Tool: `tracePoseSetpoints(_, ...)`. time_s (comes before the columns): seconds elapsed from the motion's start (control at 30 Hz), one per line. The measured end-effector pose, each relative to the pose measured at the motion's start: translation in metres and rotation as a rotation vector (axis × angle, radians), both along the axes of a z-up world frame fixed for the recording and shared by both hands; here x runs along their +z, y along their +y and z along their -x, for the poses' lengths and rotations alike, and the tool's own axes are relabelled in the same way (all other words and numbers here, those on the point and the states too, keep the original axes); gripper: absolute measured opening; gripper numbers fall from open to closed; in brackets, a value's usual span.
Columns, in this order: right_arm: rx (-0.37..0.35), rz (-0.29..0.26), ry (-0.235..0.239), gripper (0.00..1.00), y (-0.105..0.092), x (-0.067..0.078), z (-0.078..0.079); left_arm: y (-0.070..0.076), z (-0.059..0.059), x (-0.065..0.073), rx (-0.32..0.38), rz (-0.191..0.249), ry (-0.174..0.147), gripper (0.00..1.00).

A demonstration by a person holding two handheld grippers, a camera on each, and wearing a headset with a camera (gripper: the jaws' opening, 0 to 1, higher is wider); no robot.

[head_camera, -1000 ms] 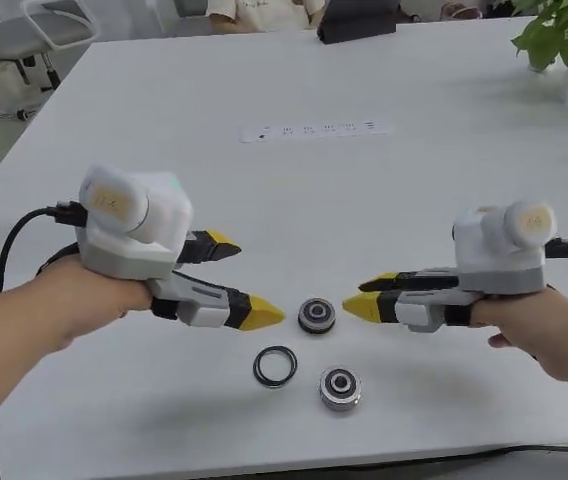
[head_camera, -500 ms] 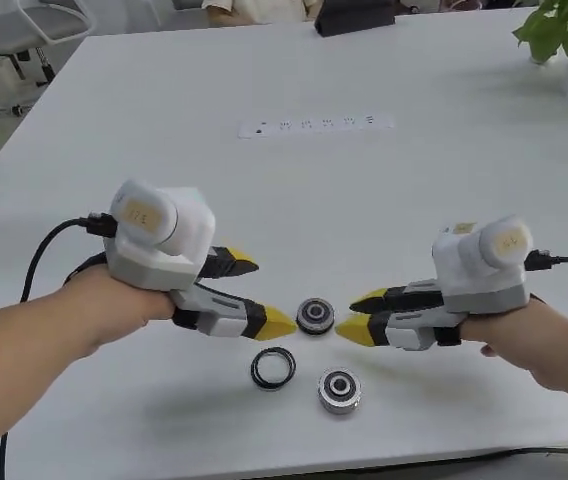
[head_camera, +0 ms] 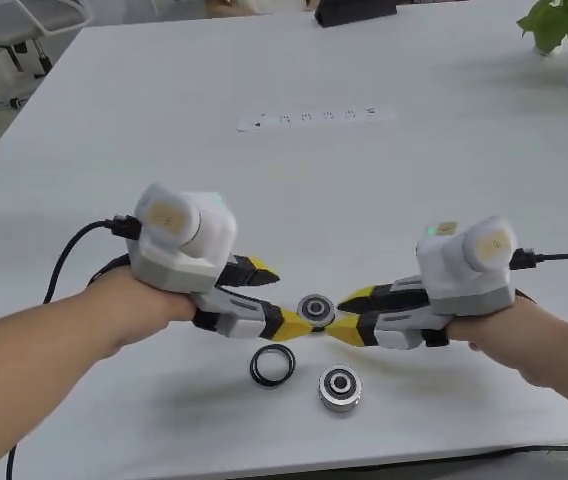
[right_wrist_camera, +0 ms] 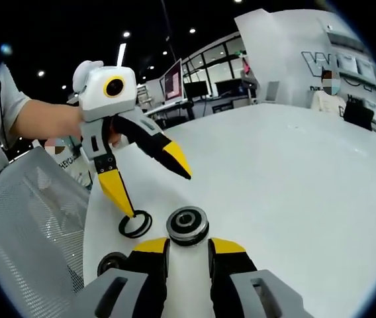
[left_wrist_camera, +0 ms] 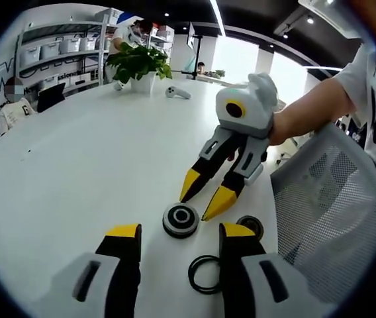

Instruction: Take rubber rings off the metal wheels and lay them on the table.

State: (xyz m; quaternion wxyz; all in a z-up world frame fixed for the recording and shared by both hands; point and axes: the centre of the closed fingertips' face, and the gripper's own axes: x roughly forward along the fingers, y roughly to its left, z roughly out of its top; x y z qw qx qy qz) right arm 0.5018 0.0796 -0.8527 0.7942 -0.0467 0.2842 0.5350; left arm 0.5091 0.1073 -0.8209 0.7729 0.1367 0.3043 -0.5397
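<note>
- Left gripper (head_camera: 279, 298), held in a hand at the left of the head view; jaws spread wide, nothing held.
- Right gripper (head_camera: 344, 315), held in a hand at the right; jaws open, narrower than the left, nothing held.
- Both point inward at each other, yellow tips meeting around one metal wheel (head_camera: 316, 309) on the white surface (head_camera: 414, 180).
- That wheel lies flat with a dark outer band and sits between the two grippers' lower tips. Can't tell whether the tips touch it.
- Left gripper view: own jaws (left_wrist_camera: 180, 232) frame the wheel (left_wrist_camera: 180, 220) just ahead of the tips. The right gripper (left_wrist_camera: 201, 204) comes in from the far side with its tips just beside the wheel.
- Right gripper view: the wheel (right_wrist_camera: 188, 226) sits right at the own tips (right_wrist_camera: 188, 248), in line with the gap. The left gripper (right_wrist_camera: 155, 191) is opposite, one tip low near the surface and one raised.
- Loose black rubber ring (head_camera: 274, 364) lies flat on the surface, nearer the person, just beside the wheel and apart from it.
- Second wheel (head_camera: 340, 387) lies flat beside the ring with a silvery rim, untouched.
- Ring (left_wrist_camera: 204, 273) and second wheel (left_wrist_camera: 249, 225) also show by the left gripper's own right jaw.
- Power strip (head_camera: 314, 118) lies further up the surface, plant (head_camera: 564, 25) at the far right corner.
</note>
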Motion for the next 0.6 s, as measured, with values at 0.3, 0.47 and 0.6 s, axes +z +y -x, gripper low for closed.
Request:
tracePoseSetpoints(0.3, 0.019, 0.017, -0.029, 0.19, 0.003, -0.002, 0.002, -0.012, 0.002, -0.005, -0.017, 0.007, 0.011, 0.36)
tracePoseSetpoints(0.47, 0.020, 0.017, -0.033, 0.18, 0.003, -0.002, 0.001, -0.016, 0.003, -0.008, -0.027, 0.005, 0.014, 0.31)
tracePoseSetpoints(0.6, 0.017, 0.014, -0.031, 0.18, 0.003, -0.002, 0.000, -0.019, 0.003, -0.010, -0.030, 0.007, 0.019, 0.27)
